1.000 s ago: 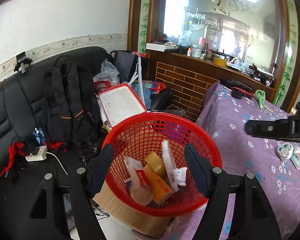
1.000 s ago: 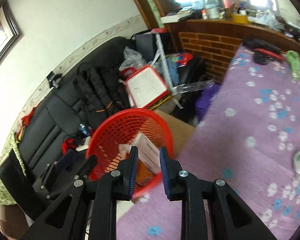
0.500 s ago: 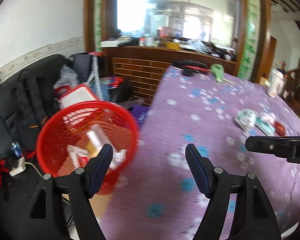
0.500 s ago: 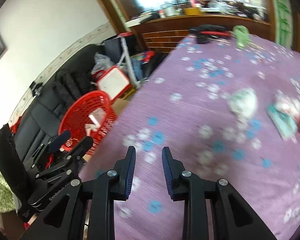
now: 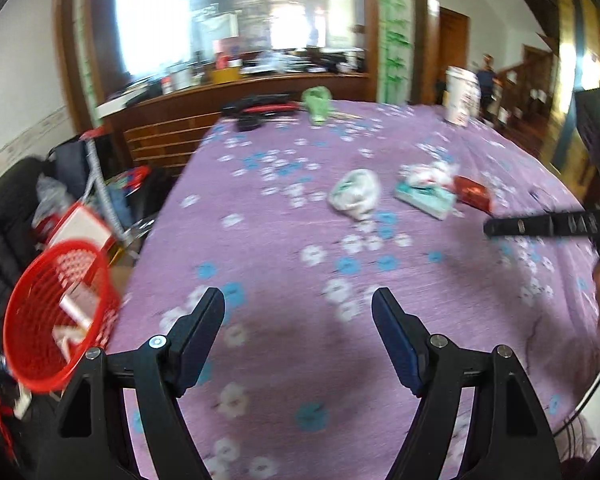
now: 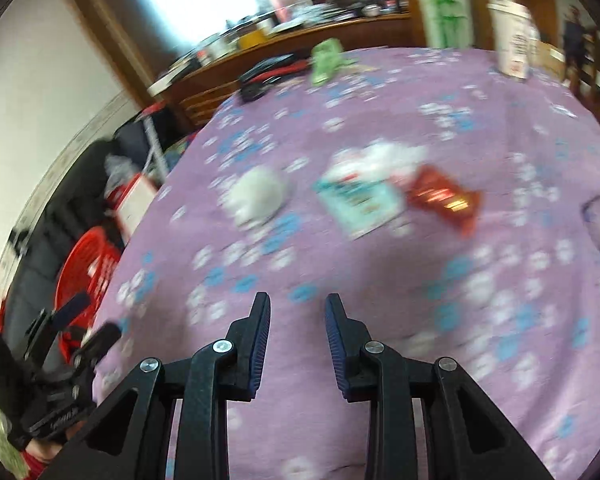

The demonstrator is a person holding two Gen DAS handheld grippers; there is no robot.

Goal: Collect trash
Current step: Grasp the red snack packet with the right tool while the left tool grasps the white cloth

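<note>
On the purple flowered tablecloth (image 5: 260, 248) lies trash: a crumpled white bag (image 5: 356, 194) (image 6: 258, 196), a teal packet (image 5: 424, 198) (image 6: 358, 202), a white crumpled wrapper (image 5: 430, 172) (image 6: 380, 158) and a red wrapper (image 5: 474, 196) (image 6: 444, 198). My left gripper (image 5: 298, 294) hangs open above the cloth, short of the white bag, with nothing between its fingers. My right gripper (image 6: 298, 298) is open by a narrow gap, empty, short of the teal packet. The red mesh basket (image 5: 52, 320) (image 6: 88, 256) with trash inside stands off the table's left edge.
At the table's far end are a green object (image 5: 318, 104), black and red tools (image 5: 260, 106) and a tall white tub (image 5: 462, 96). A black sofa (image 5: 4, 208) with bags sits left of the table. A person (image 5: 487, 76) stands in the far doorway.
Both views have swung right, away from the red basket and out over the table; the basket now sits at the left edge. The right jaws stand slightly wider apart.
</note>
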